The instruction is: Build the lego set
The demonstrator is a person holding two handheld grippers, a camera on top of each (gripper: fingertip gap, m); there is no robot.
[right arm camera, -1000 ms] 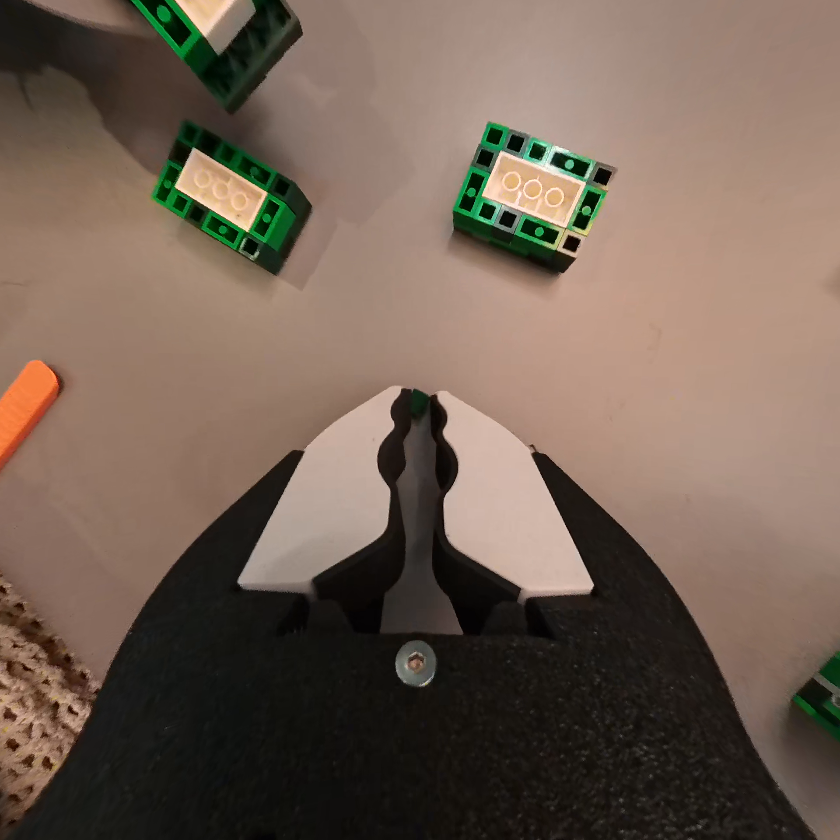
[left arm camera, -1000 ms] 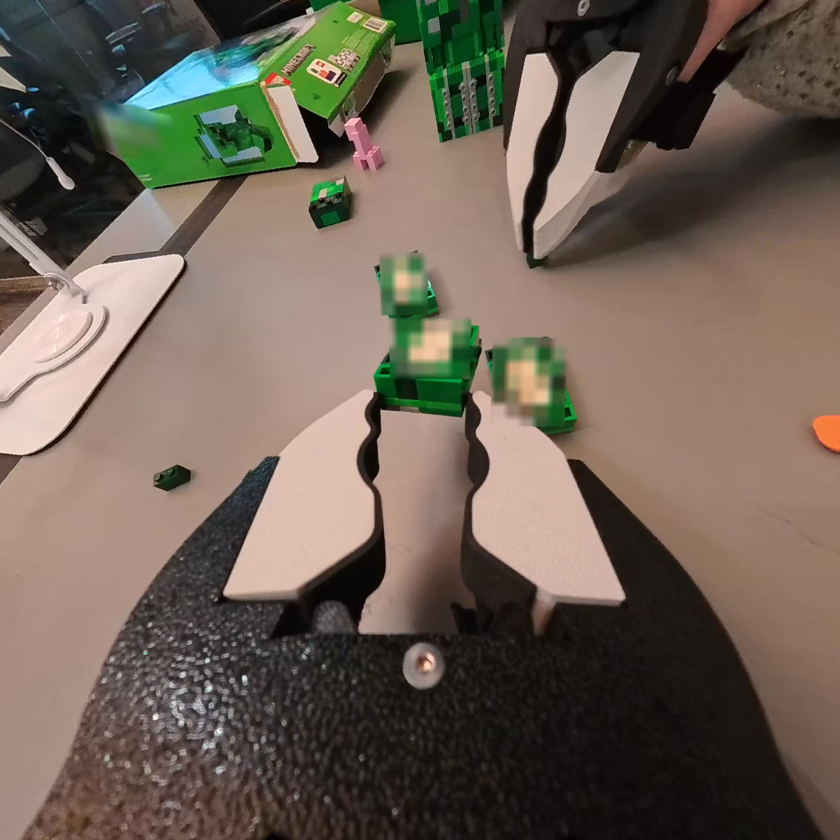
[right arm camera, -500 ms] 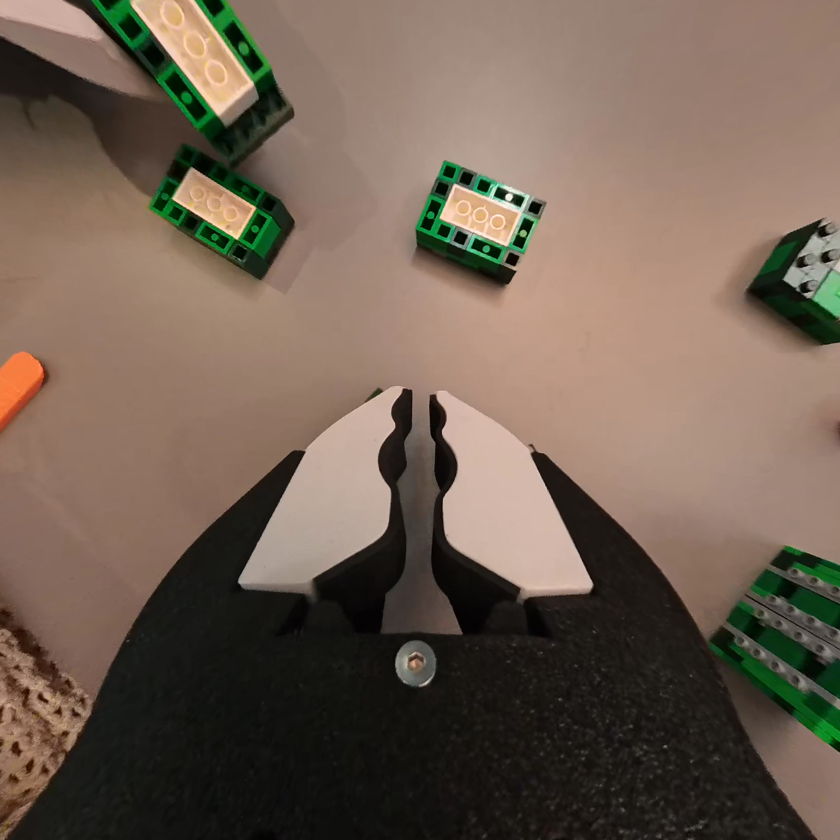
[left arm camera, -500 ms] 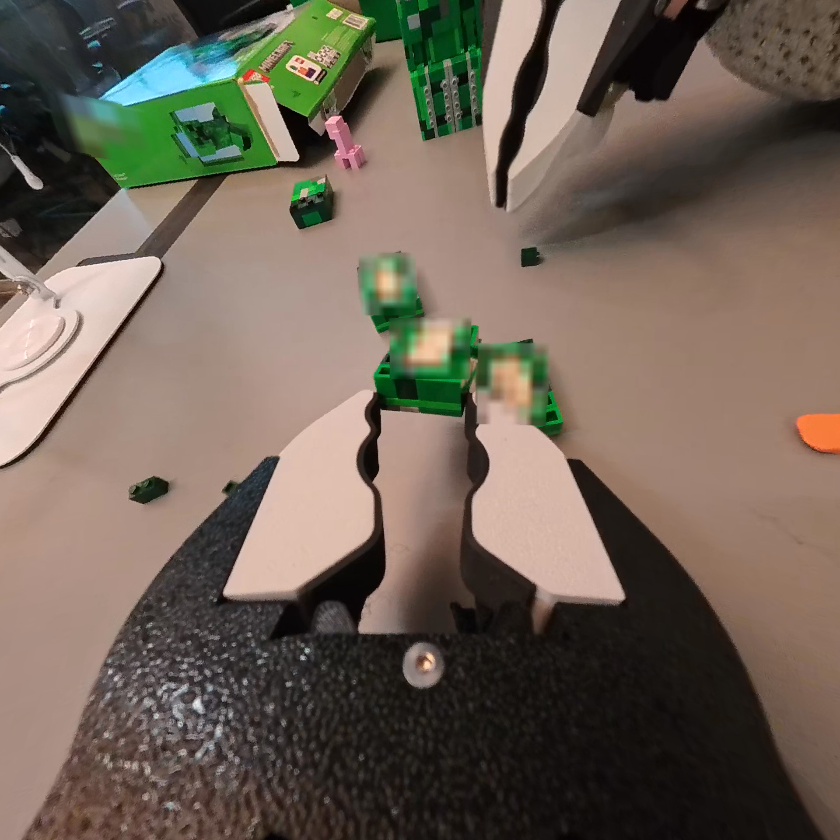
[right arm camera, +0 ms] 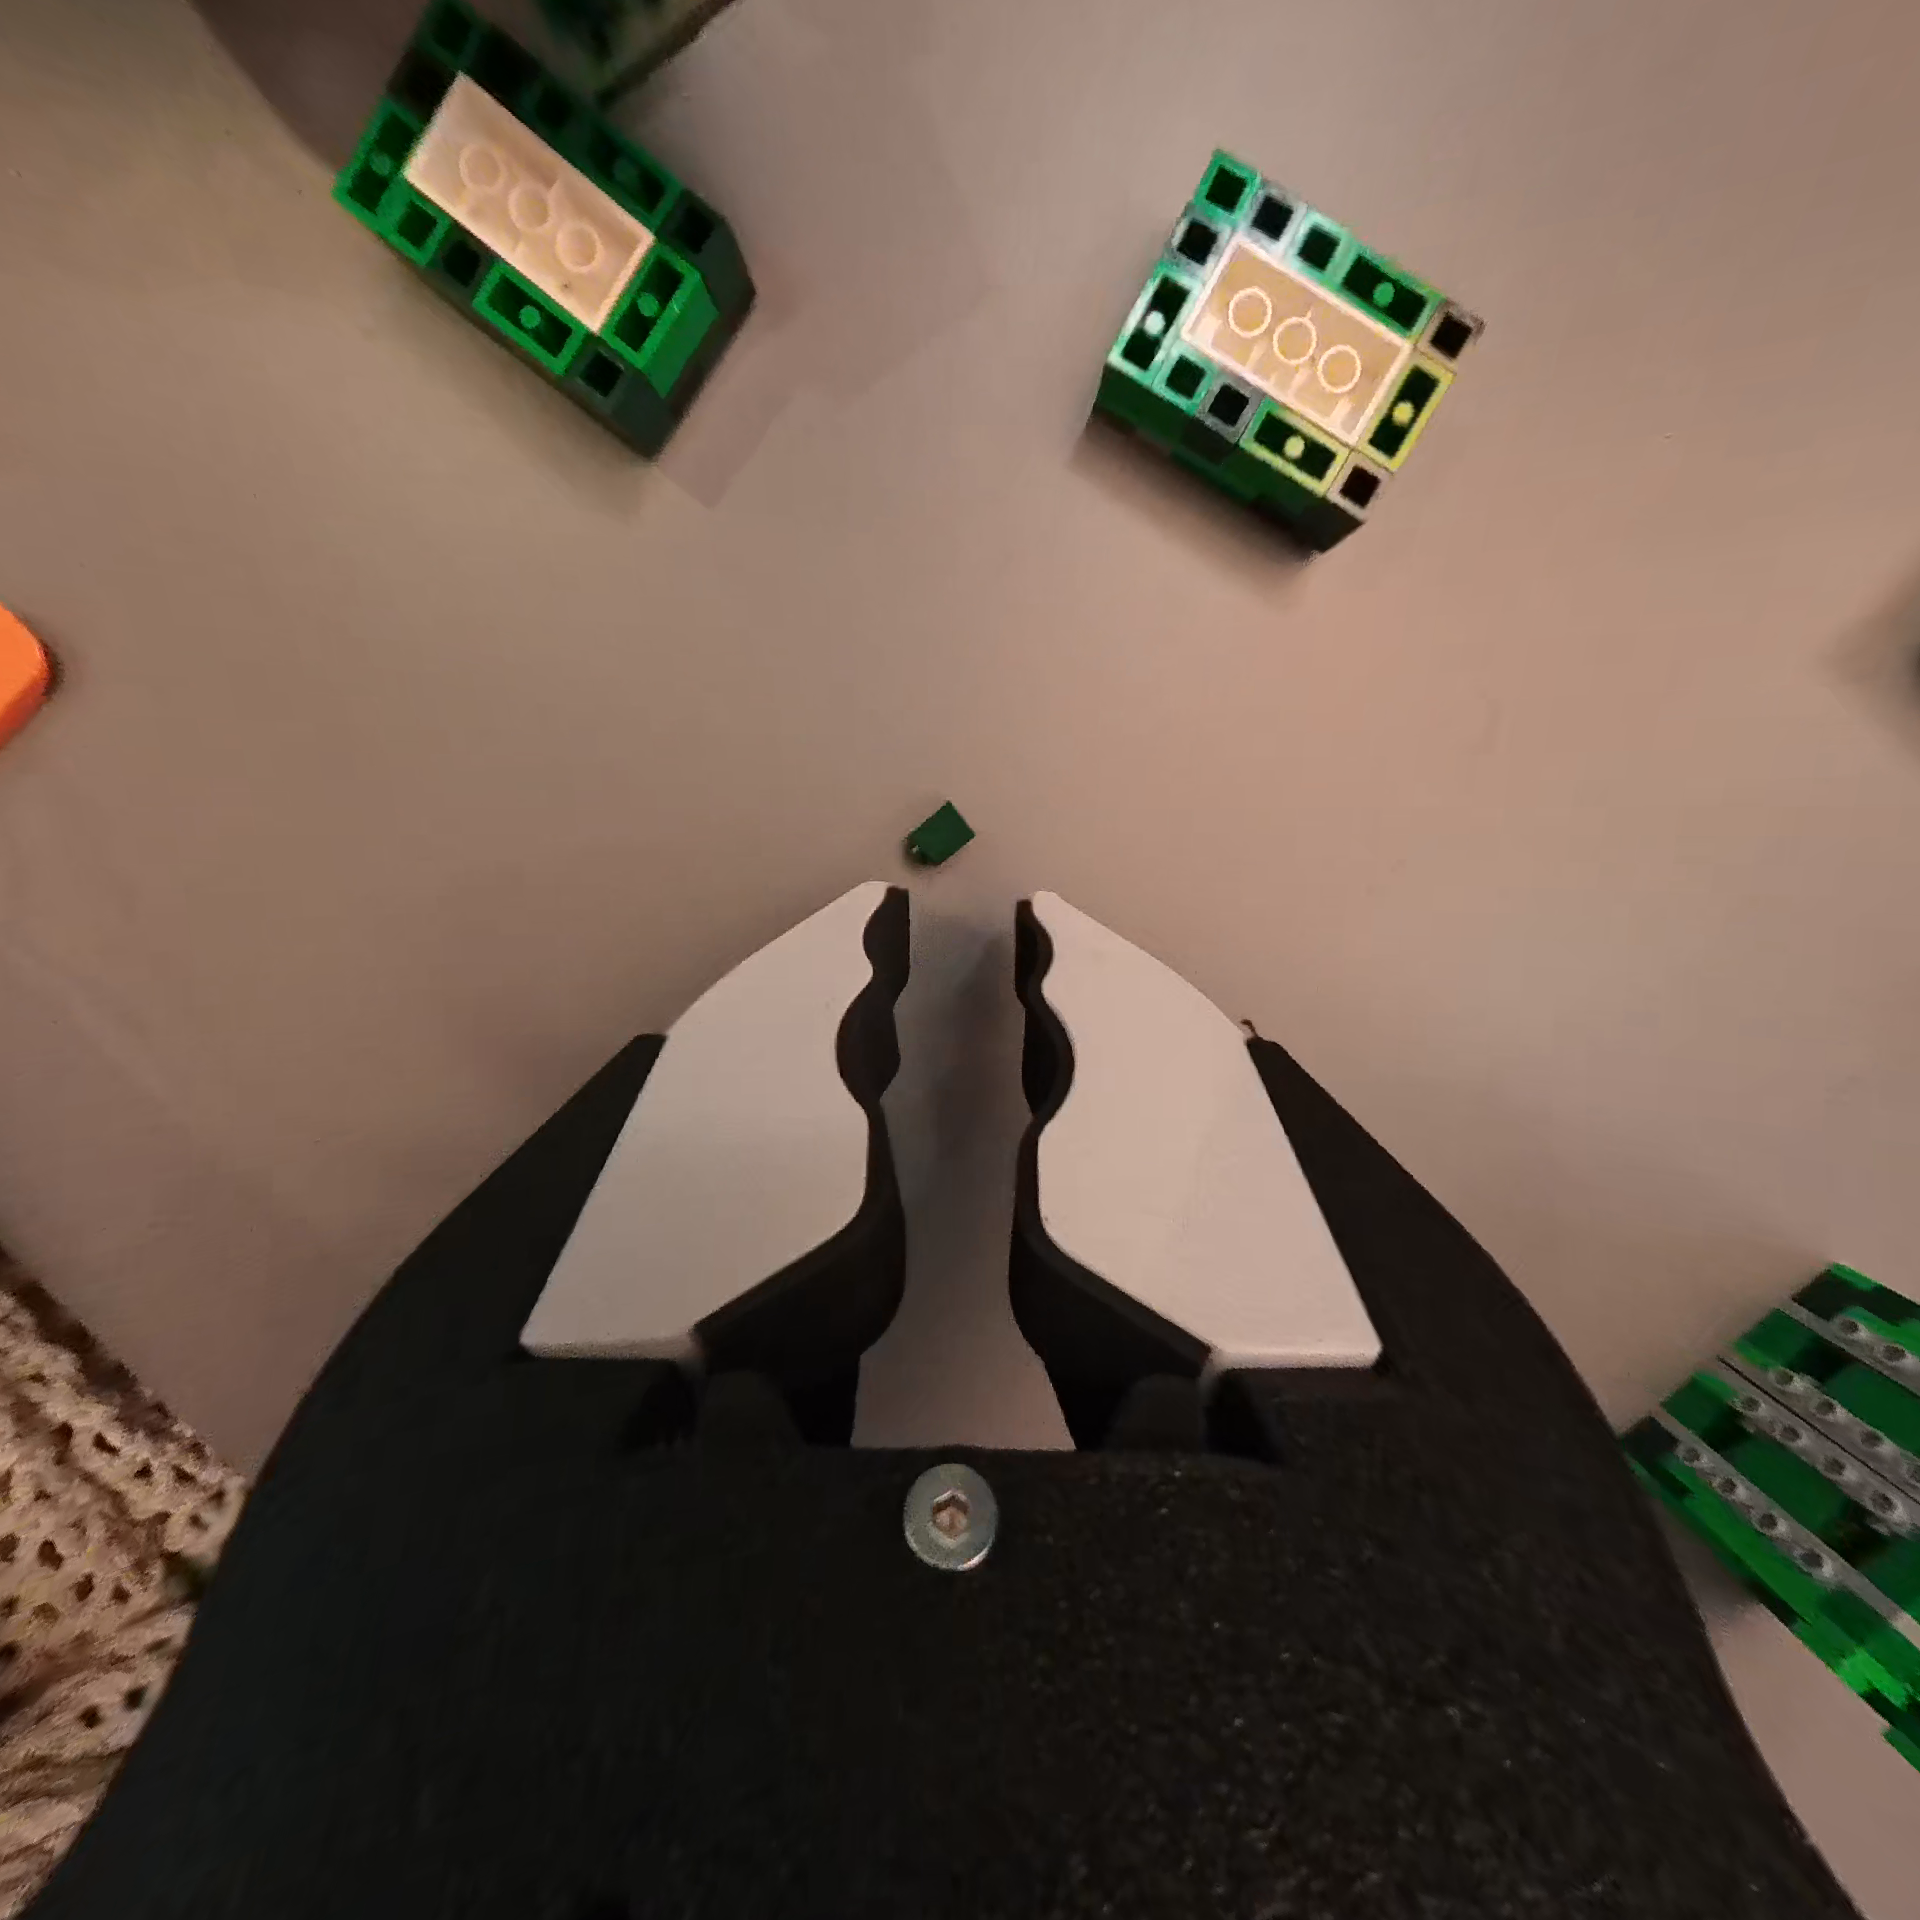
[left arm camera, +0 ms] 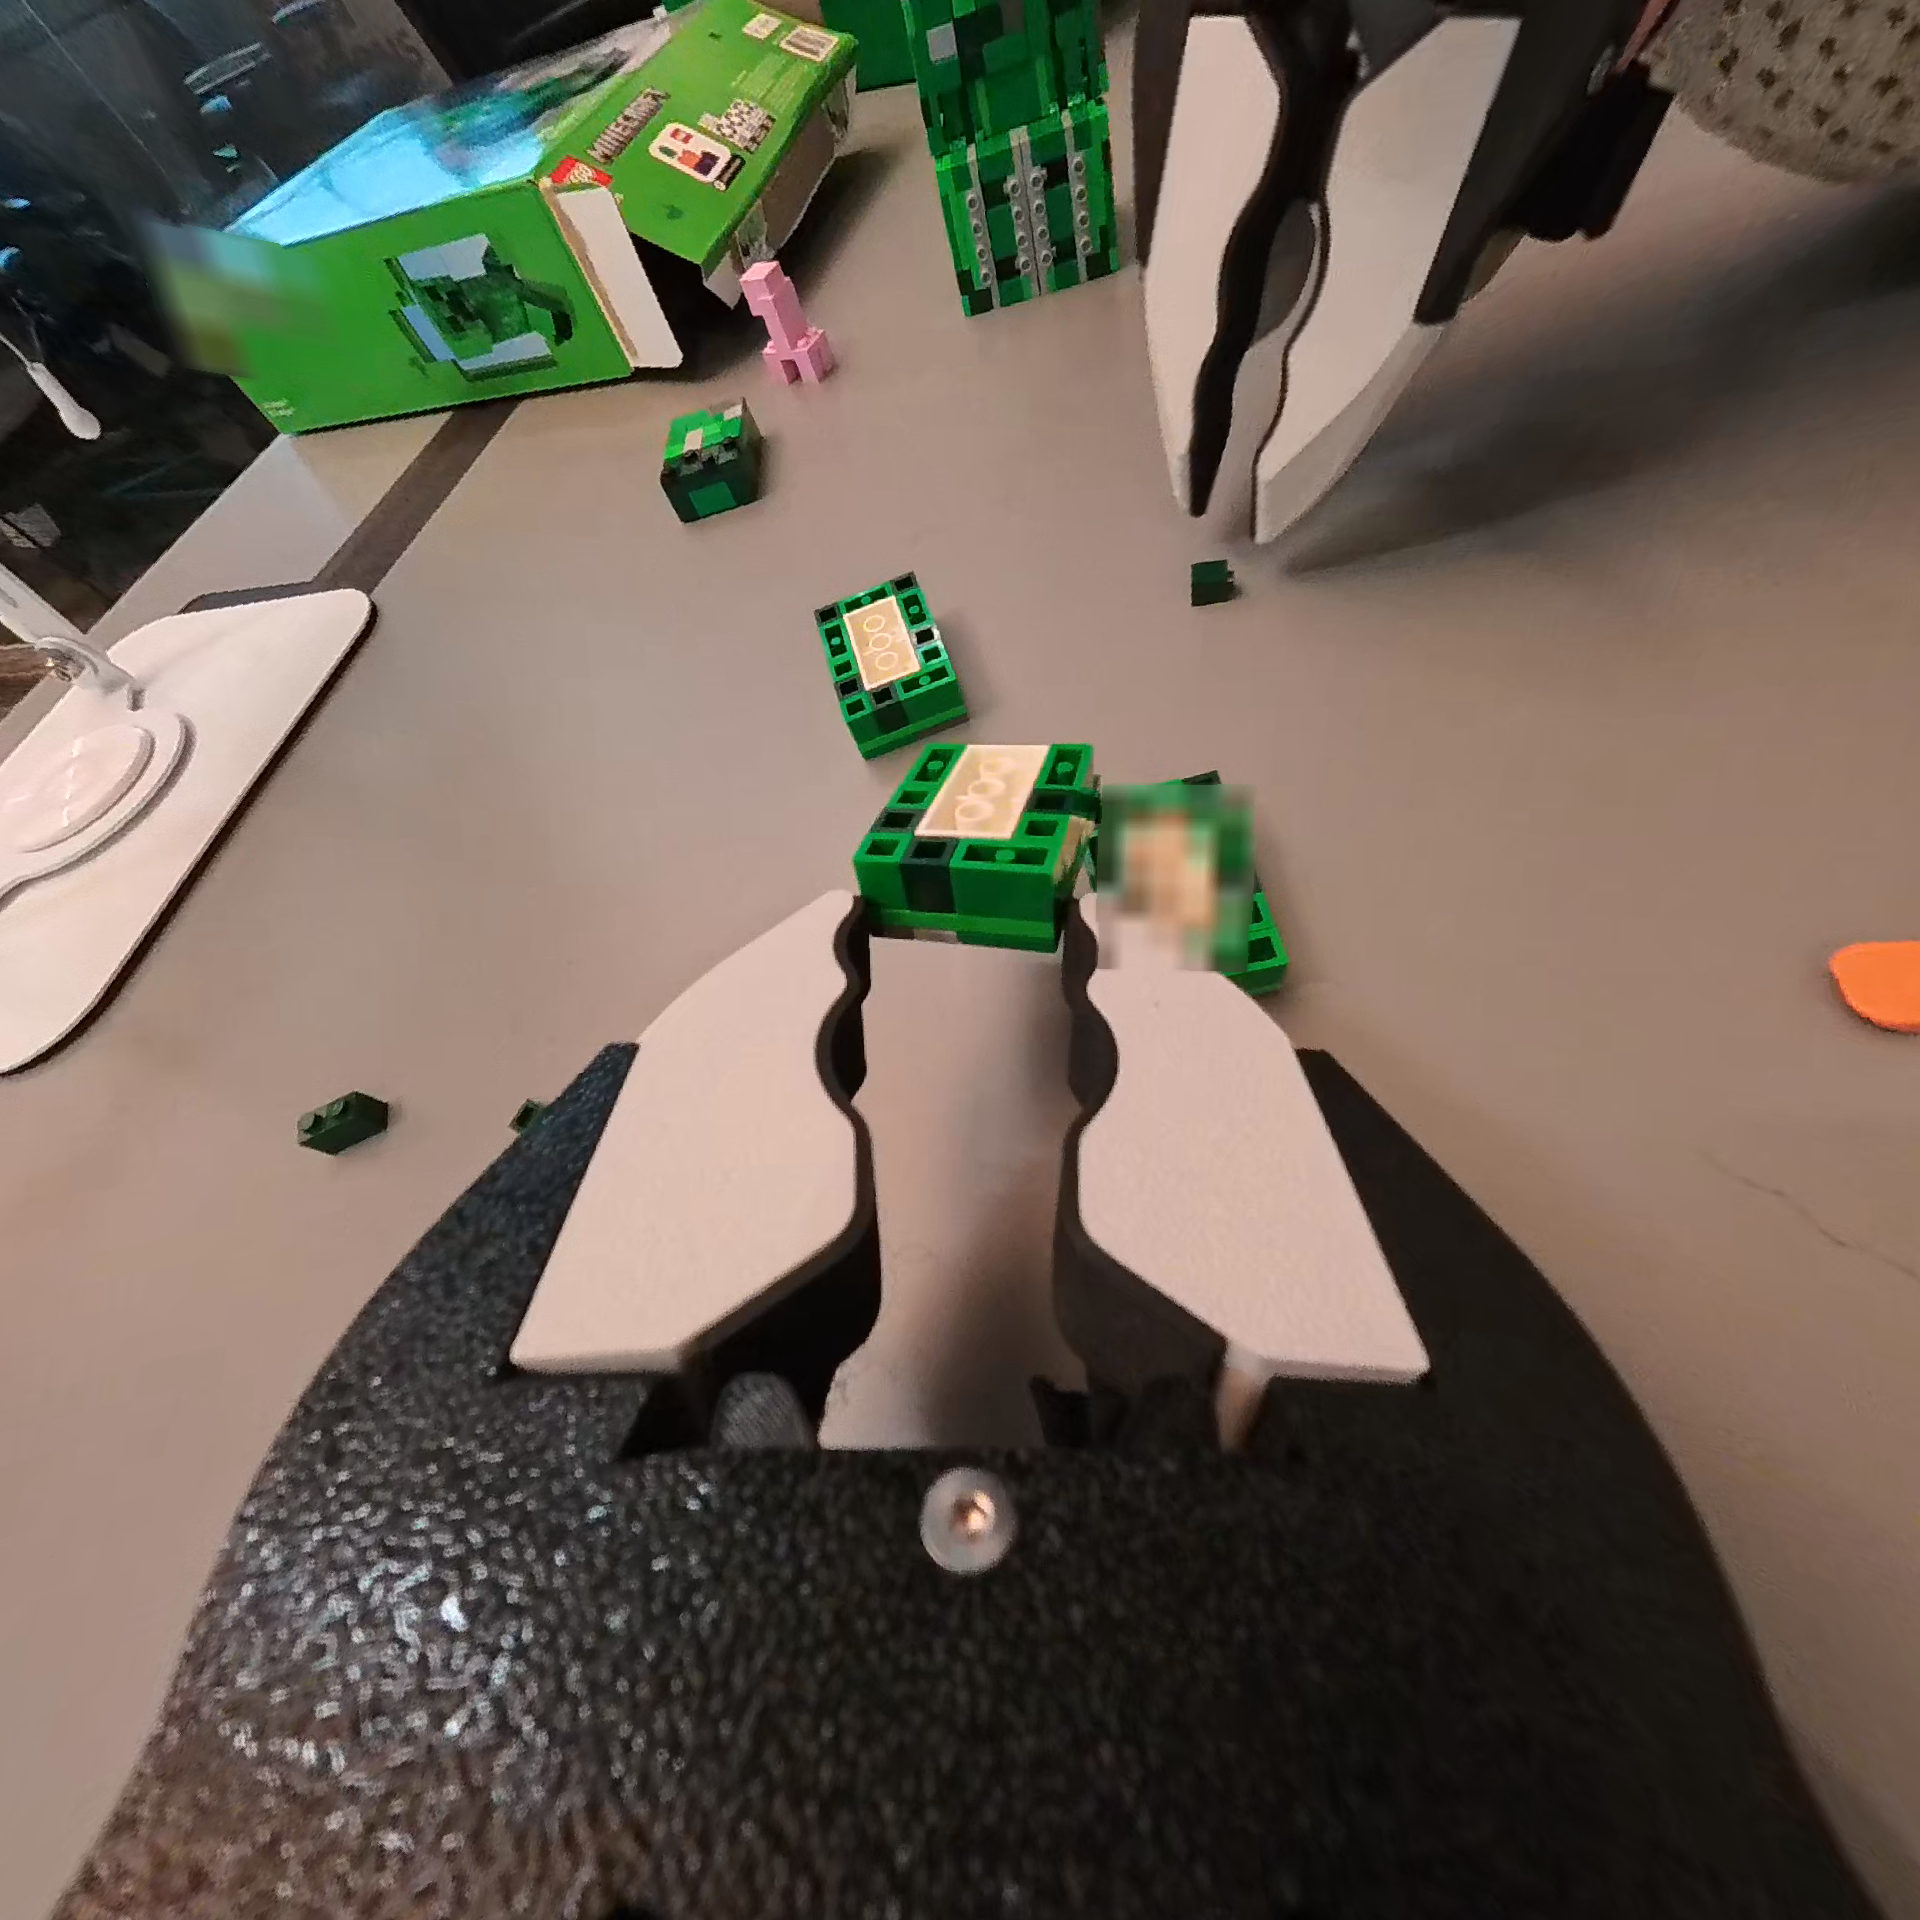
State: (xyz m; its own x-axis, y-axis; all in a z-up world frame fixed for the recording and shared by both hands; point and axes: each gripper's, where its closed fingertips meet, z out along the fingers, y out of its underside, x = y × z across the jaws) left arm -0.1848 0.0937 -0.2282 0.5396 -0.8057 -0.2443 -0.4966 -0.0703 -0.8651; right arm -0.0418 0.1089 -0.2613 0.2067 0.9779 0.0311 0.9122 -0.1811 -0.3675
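My left gripper (left arm camera: 964, 914) is shut on a green block with a white top (left arm camera: 971, 831) and holds it by its near end, low over the grey table. A second such block (left arm camera: 888, 665) lies just beyond it, and a third one (left arm camera: 1257, 935) lies to its right. My right gripper (right arm camera: 958, 904) is open and empty, just above a tiny dark green piece (right arm camera: 938, 831) on the table. The right gripper (left arm camera: 1226, 509) and the piece (left arm camera: 1212, 582) also show in the left wrist view. Two blocks (right arm camera: 540, 229) (right arm camera: 1288, 343) lie beyond it.
A tall green built body (left arm camera: 1023, 156) stands at the back, also at the right edge of the right wrist view (right arm camera: 1818, 1455). A green box (left arm camera: 520, 239), a pink figure (left arm camera: 790, 322), a small green cube (left arm camera: 712, 468), a white pad (left arm camera: 125, 790), a dark brick (left arm camera: 343, 1122) and an orange tool (left arm camera: 1881, 982) lie around. The grippers' ends are close to 15 cm from one another. The right gripper is farther from the dark brick (left arm camera: 343, 1122), some 30 cm, than the left, some 15 cm.
My right gripper let go of the tiny dark green piece, opened and lifted off the table. My left gripper kept hold of its block and barely moved.
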